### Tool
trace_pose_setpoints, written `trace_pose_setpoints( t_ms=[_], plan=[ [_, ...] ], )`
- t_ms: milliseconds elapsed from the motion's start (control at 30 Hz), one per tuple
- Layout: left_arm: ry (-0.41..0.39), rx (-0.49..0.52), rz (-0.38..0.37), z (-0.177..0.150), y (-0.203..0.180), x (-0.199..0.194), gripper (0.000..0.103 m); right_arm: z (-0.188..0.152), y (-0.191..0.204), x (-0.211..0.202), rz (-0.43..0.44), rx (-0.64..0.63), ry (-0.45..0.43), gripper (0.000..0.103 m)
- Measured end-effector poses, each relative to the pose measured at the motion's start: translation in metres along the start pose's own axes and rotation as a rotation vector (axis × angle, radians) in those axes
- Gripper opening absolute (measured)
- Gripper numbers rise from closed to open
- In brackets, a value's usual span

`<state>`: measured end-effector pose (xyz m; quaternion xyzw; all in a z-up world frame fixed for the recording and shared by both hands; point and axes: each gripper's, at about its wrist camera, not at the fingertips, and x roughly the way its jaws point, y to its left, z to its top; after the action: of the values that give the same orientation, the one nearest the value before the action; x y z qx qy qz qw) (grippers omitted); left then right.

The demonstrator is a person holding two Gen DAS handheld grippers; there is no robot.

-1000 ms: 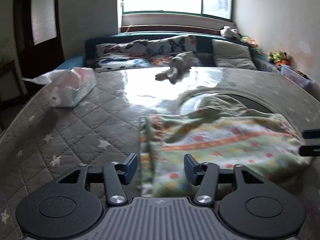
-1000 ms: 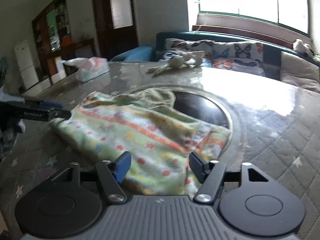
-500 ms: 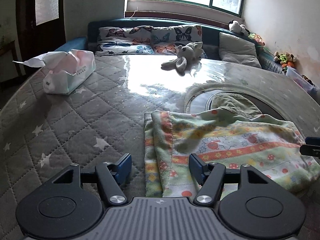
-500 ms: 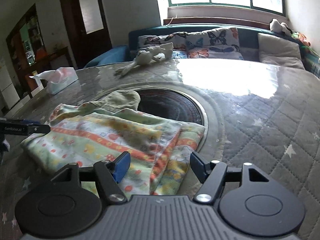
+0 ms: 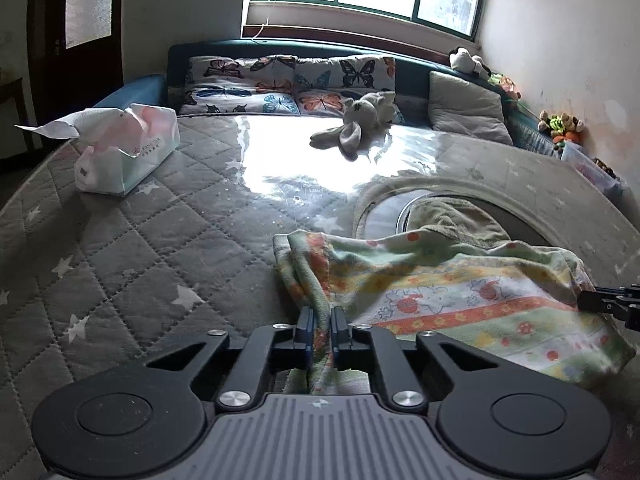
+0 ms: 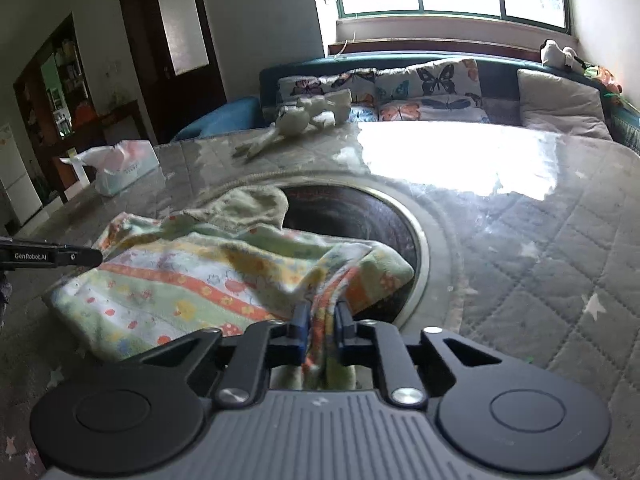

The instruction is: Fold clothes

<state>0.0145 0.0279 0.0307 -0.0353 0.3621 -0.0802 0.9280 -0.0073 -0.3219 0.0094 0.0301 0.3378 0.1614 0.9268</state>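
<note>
The left tool (image 5: 320, 330) is clamped on the near left corner of a printed fleece garment (image 5: 452, 300), its jaws having just been closing with a bunched fold of cloth caught between them. The right tool (image 6: 320, 326) is likewise clamped on the near right corner of the same garment (image 6: 192, 280), its jaws also having just been closing on gathered cloth. The garment is spread across the round worktop (image 5: 140, 248), near the edge facing the tools, its far part draped over the rim of a dark circular recess (image 6: 360, 220) set in the middle.

The step in hand is judged to be the taking of both near corners for a fold. The next move would call for the two corners to be lifted together and carried level over the cloth, so that the edges meet squarely.

The garment is soft and napped, pale green with orange and yellow floral bands and an olive lining. The worktop is covered with grey quilted, star-printed cloth under a glossy clear sheet. A tissue pack (image 5: 128, 152) and a plush rabbit (image 5: 356, 124) lie well apart.
</note>
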Motion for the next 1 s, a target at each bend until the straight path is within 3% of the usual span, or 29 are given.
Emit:
trace_pose_setpoints(
  t_ms=[433,533,800,933,1000],
  plan=[
    [-0.087,-0.053,0.012,-0.001,0.003,-0.045,0.007,0.031,0.028,-0.024,0.046,-0.089,-0.103,0.008],
    [-0.098,-0.075,0.027,-0.003,0.009,-0.058,0.007,0.039,0.041,-0.025,0.064,-0.117,-0.119,0.004],
    [-0.095,-0.099,0.065,-0.015,0.03,-0.072,0.007,0.053,0.065,-0.008,0.078,-0.135,-0.071,0.002],
    [-0.055,-0.131,0.061,-0.024,0.042,-0.061,0.007,0.041,0.06,0.004,0.068,-0.13,-0.024,0.017],
    [-0.039,-0.138,0.059,-0.027,0.044,-0.056,0.007,0.034,0.054,0.008,0.055,-0.12,-0.007,0.04]
  ],
)
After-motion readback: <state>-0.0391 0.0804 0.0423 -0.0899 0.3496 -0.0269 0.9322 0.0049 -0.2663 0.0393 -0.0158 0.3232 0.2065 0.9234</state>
